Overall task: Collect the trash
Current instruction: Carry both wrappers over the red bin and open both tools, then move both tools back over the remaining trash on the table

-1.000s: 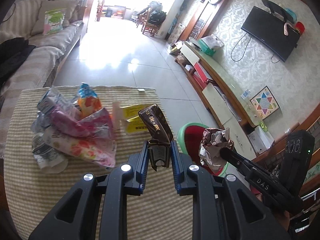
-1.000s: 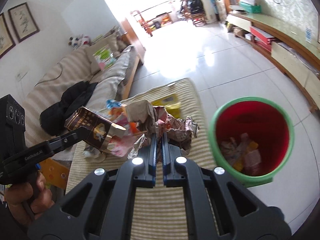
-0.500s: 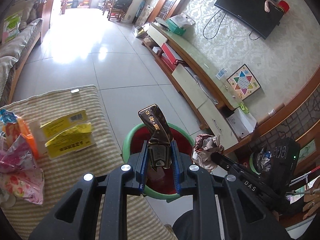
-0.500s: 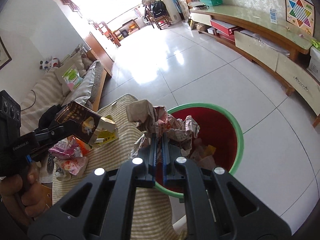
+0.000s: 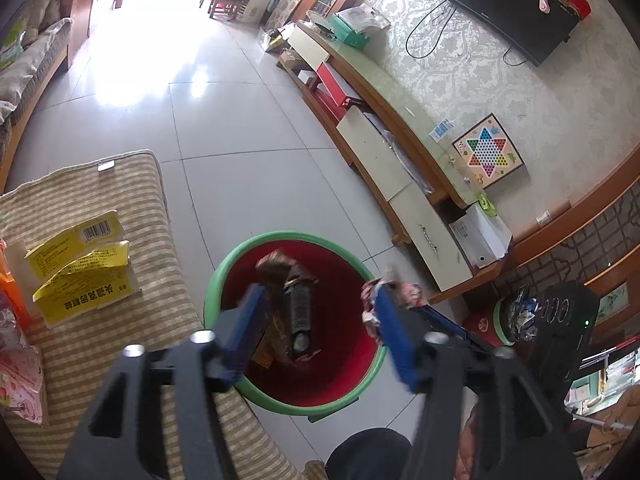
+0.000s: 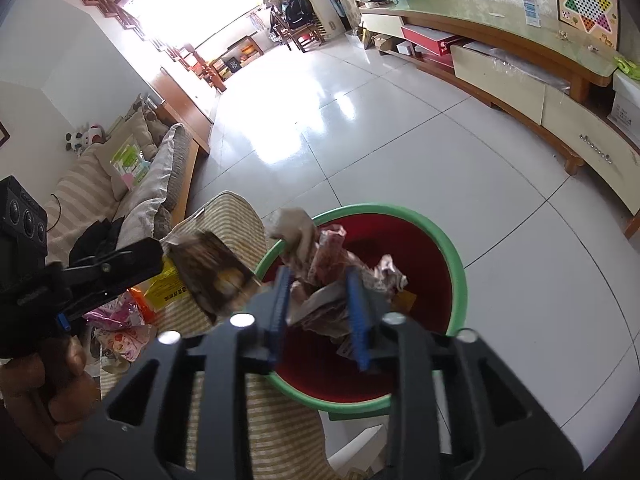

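Note:
A red bin with a green rim (image 5: 224, 268) (image 6: 452, 252) stands on the floor beside the striped table. My left gripper (image 5: 316, 316) is open above the bin; the brown wrapper (image 5: 294, 300) (image 6: 212, 276) is loose between its fingers, blurred, over the bin. My right gripper (image 6: 318, 300) is open too, over the bin's near side; the crumpled paper wad (image 6: 332, 264) (image 5: 404, 294) sits loose between its blue pads.
The striped table (image 5: 80, 360) holds yellow packets (image 5: 80, 264) and pink and orange wrappers (image 6: 128, 320) at its left. A low TV cabinet (image 5: 400, 168) runs along the right wall. A sofa (image 6: 132, 192) lies beyond the table. Tiled floor surrounds the bin.
Both grippers have opened over the bin. The brown wrapper and the paper wad, gripped half a second ago, are now loose between the fingers.

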Motion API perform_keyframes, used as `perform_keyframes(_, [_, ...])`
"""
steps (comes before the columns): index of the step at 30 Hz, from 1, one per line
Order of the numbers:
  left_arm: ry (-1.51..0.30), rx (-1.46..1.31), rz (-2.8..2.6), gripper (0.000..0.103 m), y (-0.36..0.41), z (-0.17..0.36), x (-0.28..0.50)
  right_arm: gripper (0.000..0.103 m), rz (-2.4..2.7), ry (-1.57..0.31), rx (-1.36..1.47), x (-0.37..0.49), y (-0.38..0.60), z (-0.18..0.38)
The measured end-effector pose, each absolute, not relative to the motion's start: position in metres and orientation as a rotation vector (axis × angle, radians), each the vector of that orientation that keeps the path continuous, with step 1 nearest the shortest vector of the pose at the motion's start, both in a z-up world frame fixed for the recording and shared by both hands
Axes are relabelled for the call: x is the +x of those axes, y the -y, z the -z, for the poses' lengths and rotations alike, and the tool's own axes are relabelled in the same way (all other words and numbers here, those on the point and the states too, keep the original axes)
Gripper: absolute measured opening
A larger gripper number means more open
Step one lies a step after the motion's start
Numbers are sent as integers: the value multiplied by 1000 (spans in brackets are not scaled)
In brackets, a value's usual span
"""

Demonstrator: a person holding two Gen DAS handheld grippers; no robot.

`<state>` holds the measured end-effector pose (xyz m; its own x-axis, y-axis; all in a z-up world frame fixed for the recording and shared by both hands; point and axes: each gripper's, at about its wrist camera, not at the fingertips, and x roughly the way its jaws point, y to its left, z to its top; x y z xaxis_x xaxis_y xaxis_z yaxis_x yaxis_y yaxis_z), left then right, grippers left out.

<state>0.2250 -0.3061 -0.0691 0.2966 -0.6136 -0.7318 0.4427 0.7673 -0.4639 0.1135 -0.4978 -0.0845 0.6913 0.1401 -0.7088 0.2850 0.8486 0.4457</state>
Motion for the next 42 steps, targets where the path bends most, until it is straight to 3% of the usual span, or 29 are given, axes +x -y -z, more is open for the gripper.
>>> perform_keyframes(3, [-1037, -206, 708, 77, 299, 64, 226, 81, 109, -798, 556, 111, 497, 82])
perform_keyframes(7, [-1008, -235, 696, 86, 287, 55, 227, 98, 116, -786, 560, 107, 495, 79])
perform_keyframes(8, [-996, -242, 684, 94, 282, 52, 226, 98, 117, -782, 560, 106, 495, 77])
perform_keyframes(9, [-982, -245, 671, 96, 278, 49, 226, 98, 119, -782, 558, 107, 494, 76])
perform_keyframes(20, [-918, -231, 516, 95, 195, 38, 195, 98, 95, -796, 530, 107, 453, 64])
perform_keyframes(42, [-921, -402, 150, 95, -59, 69, 137, 98, -235, -895, 231, 141, 221, 55])
